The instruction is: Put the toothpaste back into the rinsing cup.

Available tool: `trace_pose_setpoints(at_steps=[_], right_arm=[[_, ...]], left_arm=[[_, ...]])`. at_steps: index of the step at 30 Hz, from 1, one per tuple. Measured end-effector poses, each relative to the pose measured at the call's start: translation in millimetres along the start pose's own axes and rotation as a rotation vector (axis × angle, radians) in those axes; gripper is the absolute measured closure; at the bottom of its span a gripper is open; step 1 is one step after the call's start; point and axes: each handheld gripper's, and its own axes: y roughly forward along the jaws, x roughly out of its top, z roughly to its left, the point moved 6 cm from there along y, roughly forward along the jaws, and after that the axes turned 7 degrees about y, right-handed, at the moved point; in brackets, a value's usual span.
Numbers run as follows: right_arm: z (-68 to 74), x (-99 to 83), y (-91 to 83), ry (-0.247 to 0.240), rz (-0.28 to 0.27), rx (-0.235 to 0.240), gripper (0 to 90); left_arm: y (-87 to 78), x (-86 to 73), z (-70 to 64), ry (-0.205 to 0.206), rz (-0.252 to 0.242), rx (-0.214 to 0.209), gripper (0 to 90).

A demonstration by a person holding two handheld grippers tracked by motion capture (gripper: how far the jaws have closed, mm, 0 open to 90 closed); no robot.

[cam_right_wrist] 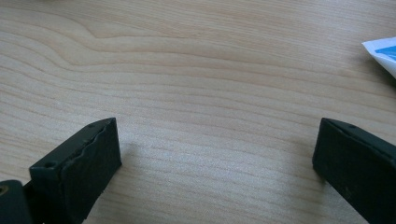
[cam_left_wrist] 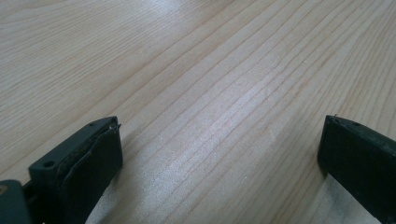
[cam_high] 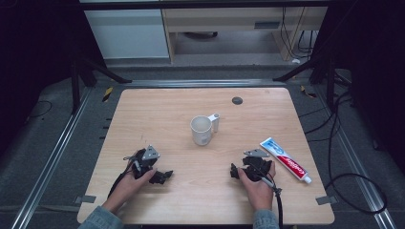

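Currently both claws, left claw [cam_high: 162,177] and right claw [cam_high: 235,171], are being held spread and empty; the toothpaste tube [cam_high: 285,160], lower right, is judged light, squashy, best pinched mid-body.

The toothpaste tube [cam_high: 285,160] lies flat on the desk [cam_high: 191,200] just beside the right gripper [cam_high: 234,171], out past its jaws on the outer side. It is white with blue and red print, with its flat crimped end [cam_right_wrist: 380,53] pointing away and its white cap toward the desk's near edge.

The white mug [cam_high: 201,130] stands upright and empty, well ahead of both sets of jaws, between them, its handle turned to the right.
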Motion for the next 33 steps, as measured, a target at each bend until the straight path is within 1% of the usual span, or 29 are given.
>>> trace_pose_setpoints(at_steps=[3,5,6,7,8,10,11,12,13,15,16,18,20,21,22,23,24,25,27,29,30,31,32,33], right_arm=[[-0.1,0.0,0.0,-0.002,0.000,0.001,1.3],[-1.3,0.0,-0.6,-0.014,-0.004,0.005,3.1],[-2.1,0.1,-2.3,-0.022,-0.006,0.016,9.5],[-2.1,0.1,-2.3,-0.022,-0.006,0.016,9.5],[-3.2,1.4,-7.6,-0.047,-0.001,0.030,14.7],[-6.4,4.0,-15.1,-0.087,0.014,0.012,13.5],[-7.6,5.8,-19.9,-0.102,0.023,0.011,12.7],[-8.9,7.1,-25.0,-0.115,0.038,0.011,12.1],[-8.9,7.1,-25.0,-0.115,0.038,0.011,12.1],[-15.3,10.6,-35.8,-0.148,0.079,-0.012,11.7],[-20.1,15.1,-44.8,-0.169,0.098,-0.016,12.4],[-21.9,16.6,-47.7,-0.173,0.106,-0.020,12.8],[-30.4,22.0,-55.1,-0.207,0.134,-0.043,13.9],[-35.0,24.8,-58.5,-0.215,0.147,-0.052,15.0],[-42.8,30.6,-63.6,-0.219,0.155,-0.055,15.8],[-42.8,30.6,-63.6,-0.219,0.155,-0.055,17.4],[-51.3,37.6,-69.8,-0.210,0.174,-0.041,20.4],[-51.3,37.6,-69.8,-0.210,0.174,-0.041,20.4],[-58.1,42.9,-72.8,-0.221,0.187,-0.052,21.7],[-64.3,47.7,-74.7,-0.233,0.211,-0.055,25.0],[-72.3,53.1,-74.3,-0.247,0.237,-0.069,27.4],[-72.3,53.1,-74.3,-0.247,0.237,-0.069,27.4],[-76.8,57.2,-73.0,-0.244,0.254,-0.057,29.5],[-76.8,57.2,-73.0,-0.244,0.254,-0.057,29.5]], left_arm=[[0.0,0.0,0.1,0.000,0.000,0.000,0.0],[0.1,0.0,0.0,0.000,-0.001,-0.001,0.0],[0.0,0.0,0.0,0.000,0.000,0.000,0.0],[0.1,0.1,0.1,0.000,-0.001,-0.002,0.0],[0.2,0.1,0.2,0.002,-0.001,-0.003,0.0],[0.6,0.6,0.7,0.006,-0.001,-0.007,0.0],[1.2,1.0,1.0,0.007,-0.001,-0.008,0.0],[2.3,2.2,1.6,0.006,-0.002,-0.008,0.0],[2.3,2.2,1.6,0.006,-0.002,-0.008,0.0],[3.1,2.9,1.9,0.007,-0.002,-0.009,0.0],[3.2,3.0,1.9,0.007,-0.002,-0.009,0.0],[3.4,3.2,2.0,0.007,-0.002,-0.010,0.0],[3.6,3.4,2.0,0.006,-0.002,-0.010,0.0],[3.6,3.4,1.9,0.007,-0.002,-0.010,0.0],[3.6,3.4,2.0,0.007,-0.002,-0.010,0.0],[3.6,3.4,2.0,0.007,-0.002,-0.010,0.0],[3.6,3.4,2.0,0.007,-0.002,-0.010,0.0],[3.6,3.4,2.0,0.007,-0.002,-0.010,0.0],[3.7,3.4,2.1,0.008,-0.002,-0.011,0.0],[3.7,3.5,2.1,0.009,-0.002,-0.012,0.0],[3.8,3.5,2.2,0.010,-0.003,-0.013,0.0],[3.8,3.5,2.2,0.010,-0.003,-0.013,0.0],[3.8,3.5,2.1,0.010,-0.003,-0.014,0.0],[3.7,3.5,2.2,0.010,-0.002,-0.012,0.0]])
